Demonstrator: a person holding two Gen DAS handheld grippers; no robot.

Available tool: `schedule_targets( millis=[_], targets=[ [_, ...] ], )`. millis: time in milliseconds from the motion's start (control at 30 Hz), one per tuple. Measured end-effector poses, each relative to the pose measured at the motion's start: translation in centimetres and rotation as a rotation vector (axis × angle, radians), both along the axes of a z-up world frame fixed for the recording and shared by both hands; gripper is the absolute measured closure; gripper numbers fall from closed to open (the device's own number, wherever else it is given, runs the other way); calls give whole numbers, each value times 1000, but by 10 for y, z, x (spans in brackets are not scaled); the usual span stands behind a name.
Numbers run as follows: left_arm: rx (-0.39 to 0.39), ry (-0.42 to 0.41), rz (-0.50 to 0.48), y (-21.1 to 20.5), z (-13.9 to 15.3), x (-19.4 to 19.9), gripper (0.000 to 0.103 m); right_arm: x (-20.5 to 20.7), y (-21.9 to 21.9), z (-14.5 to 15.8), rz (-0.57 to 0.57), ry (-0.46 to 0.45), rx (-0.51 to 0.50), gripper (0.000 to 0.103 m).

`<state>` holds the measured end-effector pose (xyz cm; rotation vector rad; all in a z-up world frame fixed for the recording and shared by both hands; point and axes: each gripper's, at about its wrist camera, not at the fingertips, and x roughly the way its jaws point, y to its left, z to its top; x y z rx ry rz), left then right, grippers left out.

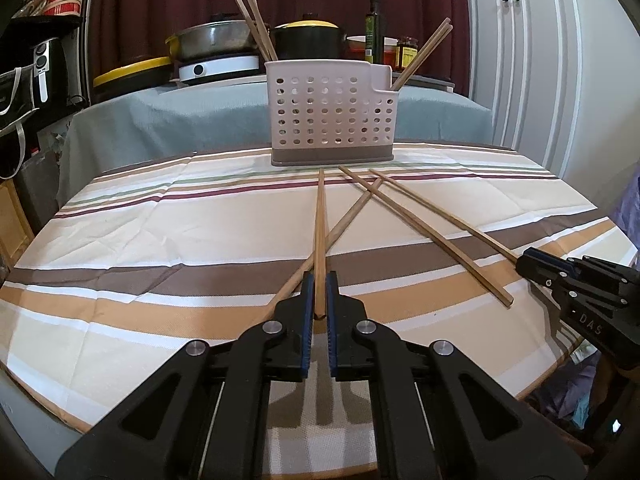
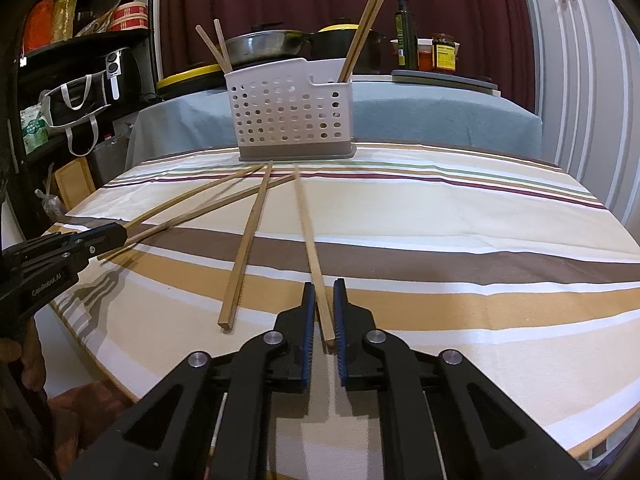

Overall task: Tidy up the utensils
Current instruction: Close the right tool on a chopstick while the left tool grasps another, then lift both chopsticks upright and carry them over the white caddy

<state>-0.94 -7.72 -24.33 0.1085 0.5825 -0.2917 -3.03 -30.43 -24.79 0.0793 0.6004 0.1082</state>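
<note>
Chopsticks (image 1: 320, 236) are lying crossed on the bench (image 1: 160, 216), each hand-held gripper, left (image 1: 319, 286) and right (image 2: 324, 294), closing around one.

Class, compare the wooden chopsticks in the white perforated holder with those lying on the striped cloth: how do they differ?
The wooden chopsticks in the white perforated plastic holder lean upright; the wooden chopsticks on the striped cloth lie flat. The holder's form two separate pairs; the cloth's four fan out, some crossing. All are long.

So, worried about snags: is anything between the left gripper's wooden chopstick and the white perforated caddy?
Nothing visible. The wooden chopstick lies atop a crossing chopstick, with only striped tablecloth ahead up to the white perforated plastic caddy.
</note>
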Motion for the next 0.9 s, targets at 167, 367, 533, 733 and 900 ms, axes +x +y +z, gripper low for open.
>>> schedule_targets(
  millis=[167,367,533,733,900],
  targets=[
    [3,-16,-2,0,4,-2,97,-1,2,2,11,-5,5,97],
    [9,-60,-9,1,15,-6,97,-4,4,13,13,-37,-10,97],
    [12,-106,-10,3,28,-10,97,-6,4,27,4,-67,-20,97],
    [-1,-158,2,7,48,-12,97,-9,2,52,-7,-114,-34,97],
    [-22,-196,18,16,70,-10,97,-11,-2,78,-18,-166,-40,97]
  ],
)
